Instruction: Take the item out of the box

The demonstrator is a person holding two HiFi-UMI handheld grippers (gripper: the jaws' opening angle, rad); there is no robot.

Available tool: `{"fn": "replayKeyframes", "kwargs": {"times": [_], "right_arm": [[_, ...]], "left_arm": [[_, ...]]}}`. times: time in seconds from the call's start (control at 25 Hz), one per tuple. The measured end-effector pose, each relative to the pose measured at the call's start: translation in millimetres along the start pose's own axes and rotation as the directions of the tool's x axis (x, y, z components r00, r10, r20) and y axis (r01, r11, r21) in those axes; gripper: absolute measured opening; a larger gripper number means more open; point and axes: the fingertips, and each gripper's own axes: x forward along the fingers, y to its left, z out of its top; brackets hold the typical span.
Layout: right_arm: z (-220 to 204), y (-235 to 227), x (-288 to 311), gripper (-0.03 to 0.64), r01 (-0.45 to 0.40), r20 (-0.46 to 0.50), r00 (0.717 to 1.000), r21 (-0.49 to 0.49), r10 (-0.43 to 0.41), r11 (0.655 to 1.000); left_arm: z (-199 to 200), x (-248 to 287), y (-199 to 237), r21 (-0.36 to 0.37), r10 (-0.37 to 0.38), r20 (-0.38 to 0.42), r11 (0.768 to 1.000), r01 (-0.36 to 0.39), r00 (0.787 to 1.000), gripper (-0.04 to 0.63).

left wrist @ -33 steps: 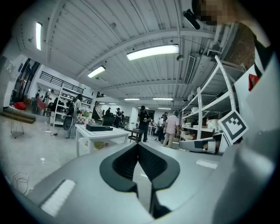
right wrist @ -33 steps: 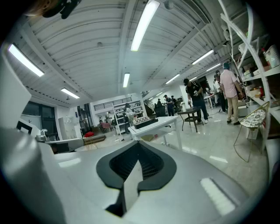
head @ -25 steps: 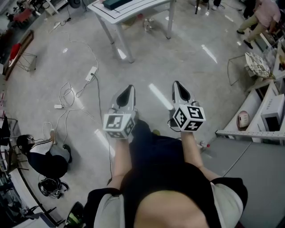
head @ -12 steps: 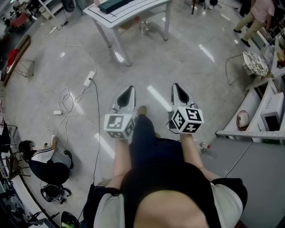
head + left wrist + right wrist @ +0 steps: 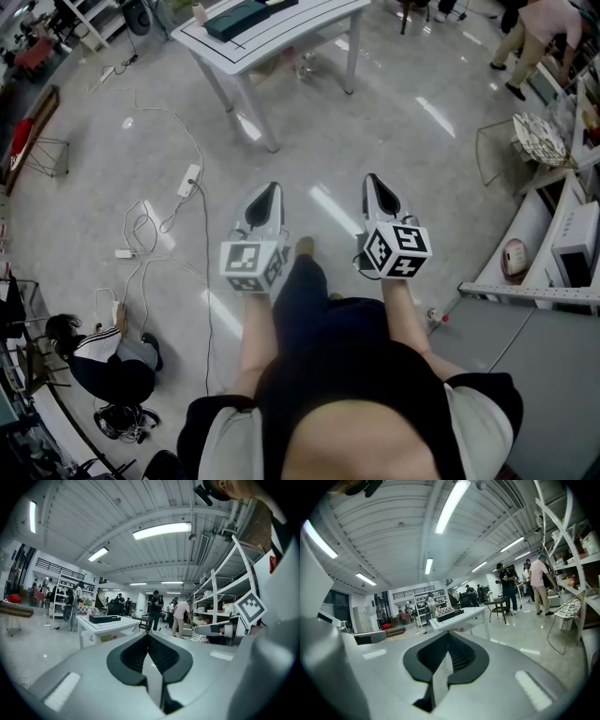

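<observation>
Mostly grey polished floor (image 5: 394, 141) fills the head view, w/ light streaks across it. White counter (image 5: 309, 21) stands at top ctr-left of frame, well apart from both tools. White shelves (image 5: 548, 248) run down the right edge w/ a few boxy things on them. Lower middle: the carrier's own torso, bare forearms & a dark trouser leg (image 5: 309, 300) reaching fwd btw the two tools, one shoe (image 5: 305, 247) at its tip. Another person (image 5: 103, 361) in a dark top sits on the floor at lower left. More people (image 5: 539, 28) are at the upper right corner, by the shelving.

Left tongs (image 5: 272, 187) are held out at frame ctr-left, left marker cube (image 5: 251, 265) behind them. In the left gripper view the two dark pads meet along one line w/ nothing btw them: closed & empty. Right tongs (image 5: 372, 178) sit alongside at ctr-right, near but not touching the left ones, right marker cube (image 5: 397, 249) behind. The right gripper view shows the pads pressed together, also empty.

Dark flat box (image 5: 239, 16) lies on the counter's top, near its left end, well apart from either tool. What's inside can't be made out. Both gripper views show counter & box ahead in the bg.

Thin white cables (image 5: 141, 220) loop over the floor at left, w/ a power strip (image 5: 190, 178) lying among them.
</observation>
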Motion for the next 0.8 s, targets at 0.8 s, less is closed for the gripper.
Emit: {"fn": "replayKeyframes", "kwargs": {"times": [0.8], "right_arm": [[23,-7,115,0.002,0.027,-0.042,0.999,-0.002,-0.027,1.000]], "left_arm": [[24,101,75,0.019,-0.053,-0.021,0.998,0.054,0.998,0.009]]}}
